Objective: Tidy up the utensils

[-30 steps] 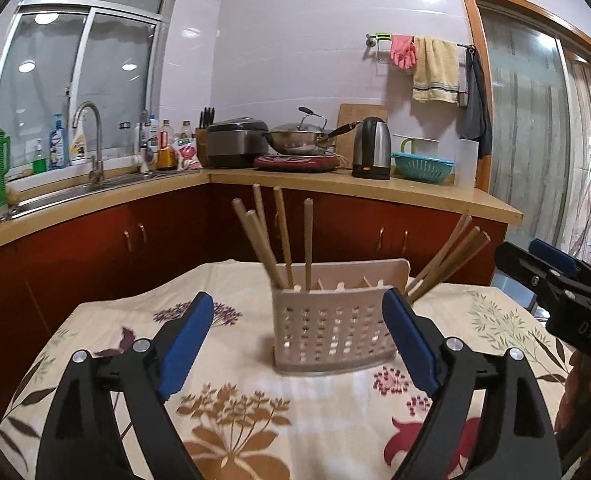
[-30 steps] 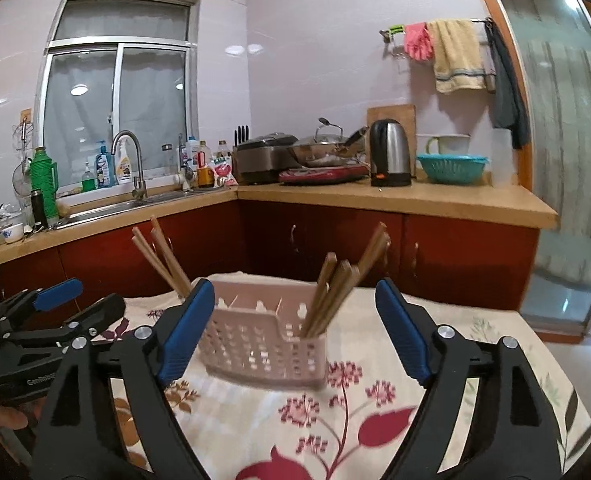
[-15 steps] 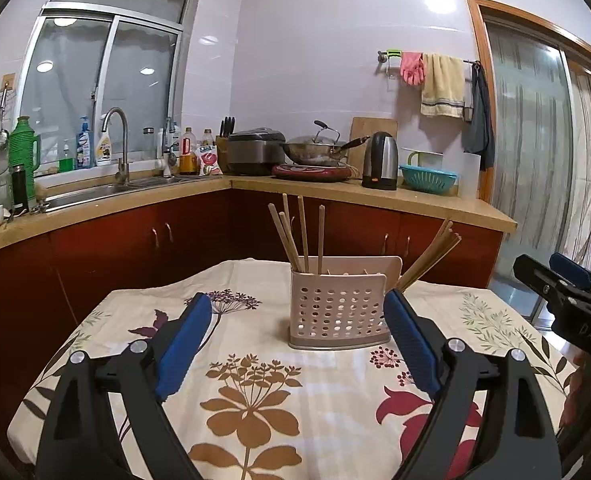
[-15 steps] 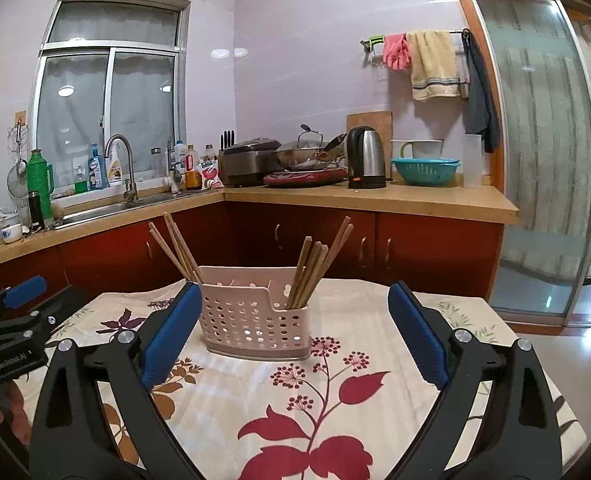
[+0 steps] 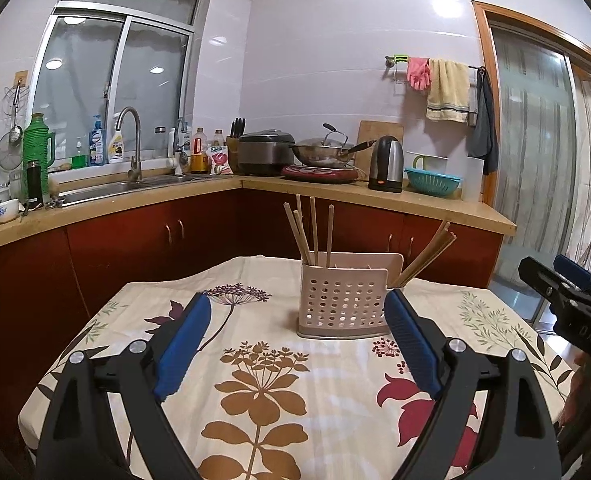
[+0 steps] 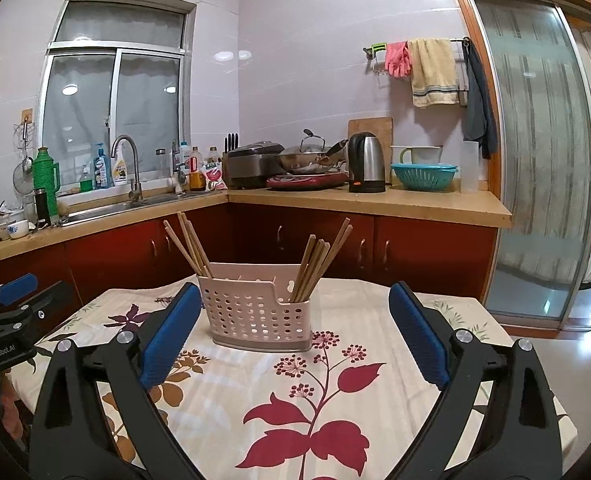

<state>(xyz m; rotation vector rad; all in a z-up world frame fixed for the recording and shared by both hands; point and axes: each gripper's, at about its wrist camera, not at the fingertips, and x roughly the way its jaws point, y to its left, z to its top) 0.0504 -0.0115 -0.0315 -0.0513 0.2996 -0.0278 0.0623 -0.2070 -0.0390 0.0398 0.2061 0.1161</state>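
While tongs gape empty, chopstick caddy stands beyond, apart.

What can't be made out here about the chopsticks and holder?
- Chopsticks lower ends: both views, hidden by the holder wall.
- Holder's inner dividers: both views, rim blocks them.
- Exact chopstick count: sticks overlap in each bunch.
- Holder's right corner: left wrist view, behind the left hand-held gripper pad.

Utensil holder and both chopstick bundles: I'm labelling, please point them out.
utensil holder (image 6: 255, 314), right wrist view, perforated front wall
left chopstick bundle (image 6: 189, 246), right wrist view, mid-shafts
right chopstick bundle (image 6: 319, 262), right wrist view, mid-shafts
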